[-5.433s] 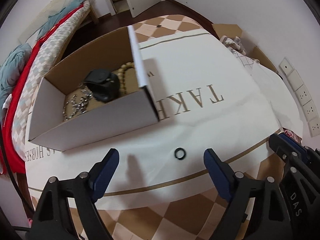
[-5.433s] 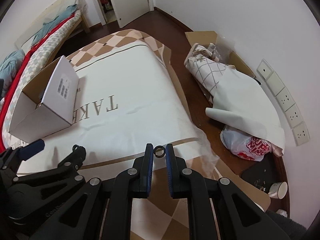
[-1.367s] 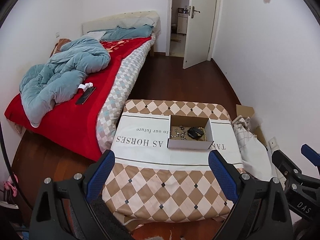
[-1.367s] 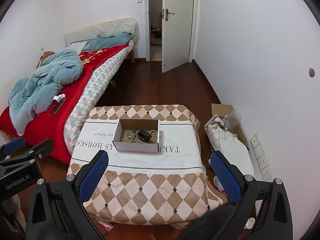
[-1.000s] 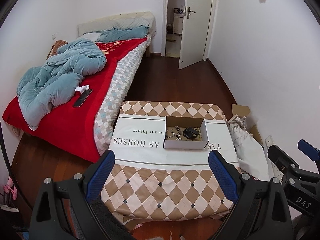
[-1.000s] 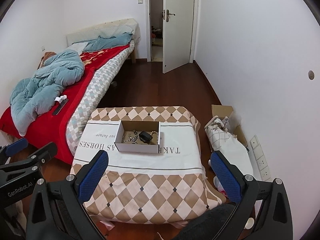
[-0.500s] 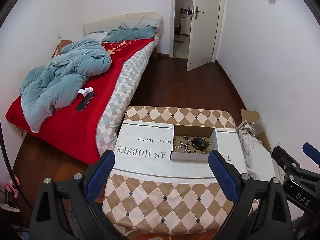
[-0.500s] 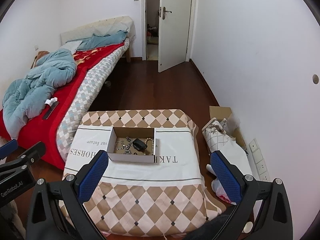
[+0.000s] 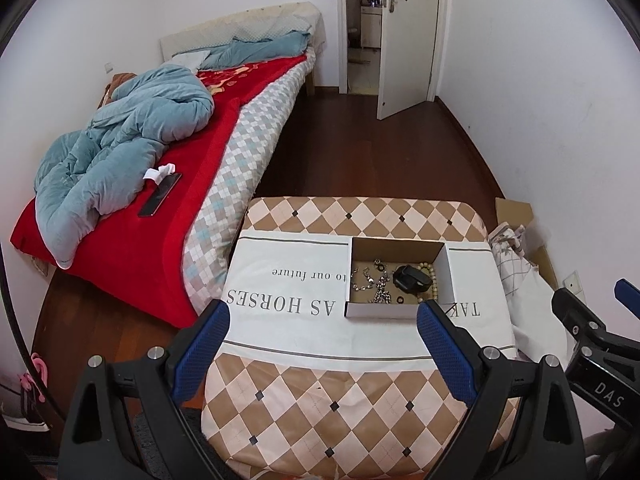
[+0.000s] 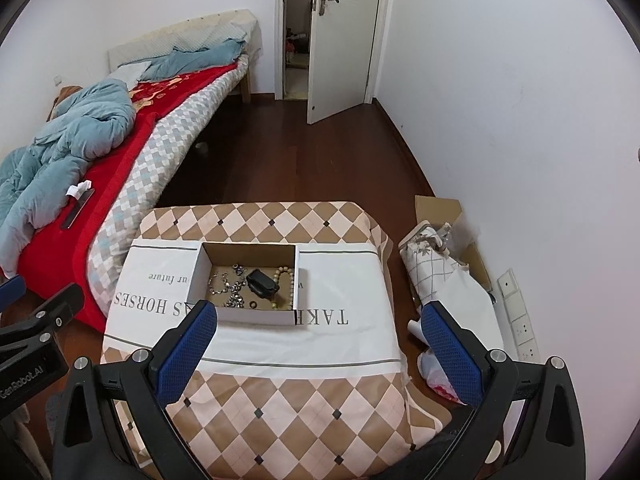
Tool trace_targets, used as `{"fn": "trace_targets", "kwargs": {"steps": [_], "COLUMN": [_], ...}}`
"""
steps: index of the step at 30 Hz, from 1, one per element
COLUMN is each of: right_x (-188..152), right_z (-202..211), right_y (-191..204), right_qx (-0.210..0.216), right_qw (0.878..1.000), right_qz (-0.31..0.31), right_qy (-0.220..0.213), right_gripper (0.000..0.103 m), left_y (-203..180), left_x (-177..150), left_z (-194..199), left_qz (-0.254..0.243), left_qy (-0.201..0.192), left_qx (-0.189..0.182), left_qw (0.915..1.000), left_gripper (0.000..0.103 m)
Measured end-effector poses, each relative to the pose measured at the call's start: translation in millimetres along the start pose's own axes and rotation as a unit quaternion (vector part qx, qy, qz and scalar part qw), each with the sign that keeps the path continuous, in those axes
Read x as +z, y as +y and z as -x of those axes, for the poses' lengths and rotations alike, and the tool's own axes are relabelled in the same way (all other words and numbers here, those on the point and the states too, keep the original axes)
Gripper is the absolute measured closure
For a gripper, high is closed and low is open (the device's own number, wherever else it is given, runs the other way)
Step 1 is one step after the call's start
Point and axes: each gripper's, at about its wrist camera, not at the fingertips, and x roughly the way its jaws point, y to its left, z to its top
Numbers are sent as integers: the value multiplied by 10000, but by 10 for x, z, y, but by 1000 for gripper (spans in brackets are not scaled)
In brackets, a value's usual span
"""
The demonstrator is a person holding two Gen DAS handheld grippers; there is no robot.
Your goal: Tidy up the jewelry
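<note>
From the left wrist view, the left gripper (image 9: 322, 326) hangs well above the surface (image 9: 280, 332), jaws wide and empty; the cardboard box (image 9: 380, 311) on the cloth holds silver chains (image 9: 370, 280), a black watch (image 9: 410, 278) and a bead bracelet (image 9: 430, 280). From the right wrist view, the right gripper (image 10: 318, 330) is likewise high, jaws wide and empty, and the box (image 10: 256, 316) lies mid-surface with the chains (image 10: 228, 284), watch (image 10: 262, 283) and beads (image 10: 286, 284) inside.

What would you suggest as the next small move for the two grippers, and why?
Probably none beyond lowering them to rest. Both the left gripper and right gripper are open and empty, held well back from the table. The jewelry all appears to lie inside the cardboard box, and nothing loose shows on the cloth.
</note>
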Motion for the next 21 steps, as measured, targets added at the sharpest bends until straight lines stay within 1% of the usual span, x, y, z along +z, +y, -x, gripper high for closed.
{"fn": "trace_targets", "kwargs": {"steps": [7,14,17,21], "right_x": [6,21,29,32], "right_z": [-102,-99,-100,-99], "right_y": [1,4,12,28], "right_qx": [-19,-1,16,32], "right_qw": [10000,10000,9999,9999], "right_qz": [35,45,63,85], "right_qy": [73,87,95,102], "right_gripper": [0,0,0,0], "left_y": [-1,26,48,64], "left_x": [15,12,10,2], "left_z": [-102,-133,-137,-137], "left_qz": [-13,-28,-22,-25], "left_qy": [41,13,-2,-28], "left_qx": [8,41,52,69], "left_qw": [10000,10000,10000,10000], "left_gripper": [8,7,3,2]}}
